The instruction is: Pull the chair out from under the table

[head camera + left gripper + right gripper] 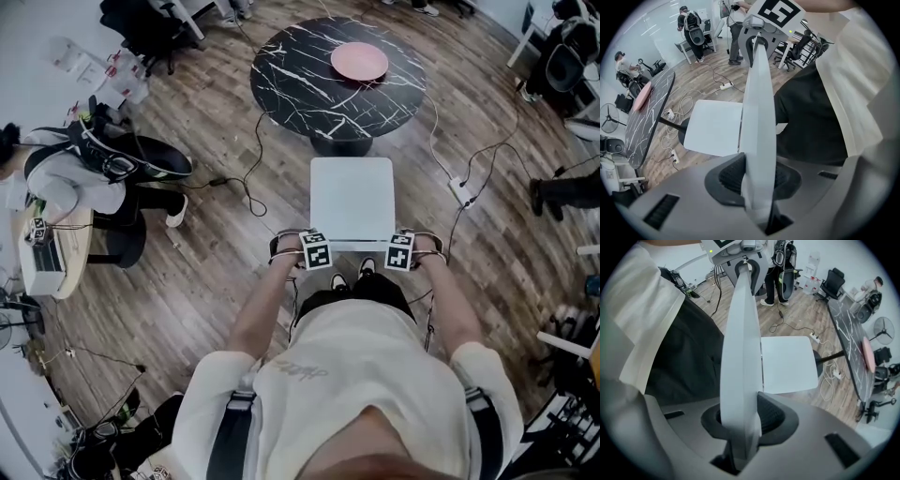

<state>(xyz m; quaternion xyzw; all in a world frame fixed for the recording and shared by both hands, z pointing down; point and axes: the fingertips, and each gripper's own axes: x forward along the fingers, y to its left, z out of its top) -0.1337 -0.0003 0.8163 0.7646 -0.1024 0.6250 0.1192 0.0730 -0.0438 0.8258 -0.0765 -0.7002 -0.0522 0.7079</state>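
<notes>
A white chair stands on the wood floor, its seat (352,197) just clear of the near edge of the round black marble table (309,84). The top edge of its backrest (354,246) runs between my two grippers. My left gripper (311,251) is shut on the backrest (759,117) near its left end, and the panel fills the gap between the pads (757,183). At the other end my right gripper (401,251) is likewise shut on the backrest (740,357), pads pressed to both faces (740,420). Both grippers point down. The seat (712,129) (787,364) shows beyond the jaws.
A pink plate (359,61) lies on the table. A power strip (462,192) and loose cables trail on the floor right of the chair. A seated person (84,173) and a small wooden table (52,253) are at left; another person's leg (562,192) is at right.
</notes>
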